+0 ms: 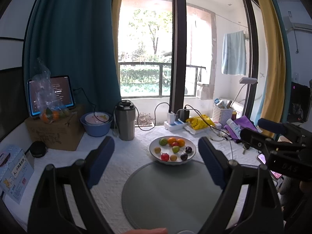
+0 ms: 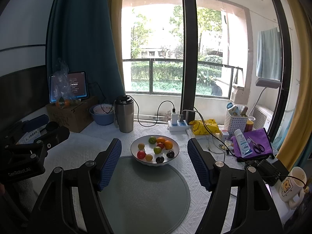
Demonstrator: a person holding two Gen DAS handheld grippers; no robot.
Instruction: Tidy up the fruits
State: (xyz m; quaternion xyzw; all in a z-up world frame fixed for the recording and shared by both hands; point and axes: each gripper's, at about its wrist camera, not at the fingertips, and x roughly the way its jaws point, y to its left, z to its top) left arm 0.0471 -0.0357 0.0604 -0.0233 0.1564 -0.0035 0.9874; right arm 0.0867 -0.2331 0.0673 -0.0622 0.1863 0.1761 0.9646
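Ten fruits counted: all of them lie in the plate (image 2: 171,143), none on the mat (image 2: 144,193) or the cloth (image 2: 81,150) that you can see.
Plate: it sits at the far edge of the mat, its near rim overlapping it, on the white cloth.
Fruit, far side: a green one (image 2: 152,140), two oranges (image 2: 161,140) touching each other, a small red one just in front of them.
Fruit, near side: a tomato (image 2: 141,154), two yellowish ones, a green-red one in the middle, two dark plums (image 2: 170,153) towards your right.
Left gripper (image 1: 156,156): released, jaws wide apart, nothing between them; it hangs above the mat, pointed at the plate.
Right gripper (image 2: 155,156): likewise released and empty, also above the mat, well short of the plate.
Bagged fruit (image 1: 51,115): a clear bag with oranges stands on the box by the tablet (whether it belongs to the job, you cannot tell from here).
Progress: the scene fits two stages. Either the fruits are gathered in the plate and the sorting is finished, or they are waiting there, mixed by kind, to be laid out on the mat. The pictures do not settle which.
Left to do: not determinable; the mat is bare and neither gripper holds anything.
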